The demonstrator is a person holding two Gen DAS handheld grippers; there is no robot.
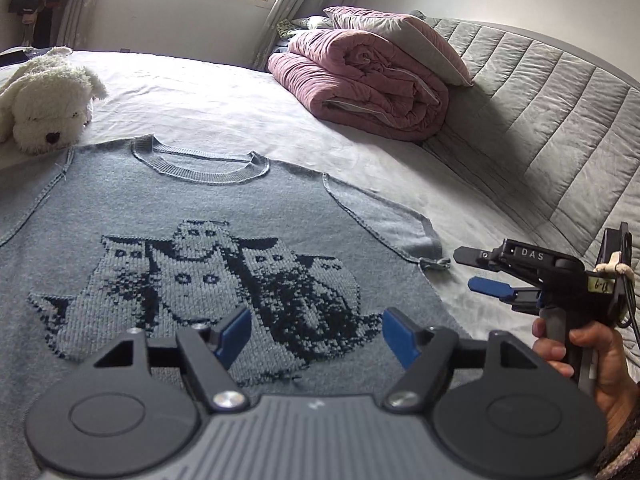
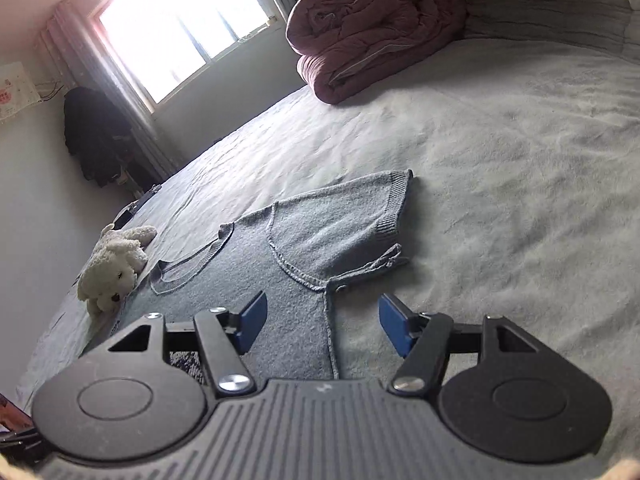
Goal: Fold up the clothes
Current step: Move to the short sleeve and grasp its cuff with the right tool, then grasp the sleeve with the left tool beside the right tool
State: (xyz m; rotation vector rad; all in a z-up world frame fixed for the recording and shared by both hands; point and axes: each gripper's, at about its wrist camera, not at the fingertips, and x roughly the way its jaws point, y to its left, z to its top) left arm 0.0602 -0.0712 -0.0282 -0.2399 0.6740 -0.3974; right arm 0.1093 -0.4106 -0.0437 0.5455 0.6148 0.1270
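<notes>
A grey knitted short-sleeved sweater (image 1: 208,224) with a dark cat pattern lies flat, front up, on the bed. My left gripper (image 1: 316,330) hovers open over its lower front, nothing between the blue pads. The right gripper (image 1: 470,270), held by a hand (image 1: 588,364), is open just right of the sweater's right sleeve (image 1: 394,222). In the right wrist view the sweater (image 2: 288,256) spreads ahead, its short sleeve (image 2: 352,208) pointing right, and my right gripper (image 2: 322,318) stands open over the side seam below the armpit, touching nothing that I can see.
A white plush dog (image 1: 44,100) lies by the sweater's left shoulder. A rolled pink quilt (image 1: 360,80) with a pillow sits at the bed's far right. A grey padded headboard (image 1: 560,112) runs along the right. Pale sheet (image 2: 500,200) spreads right of the sweater.
</notes>
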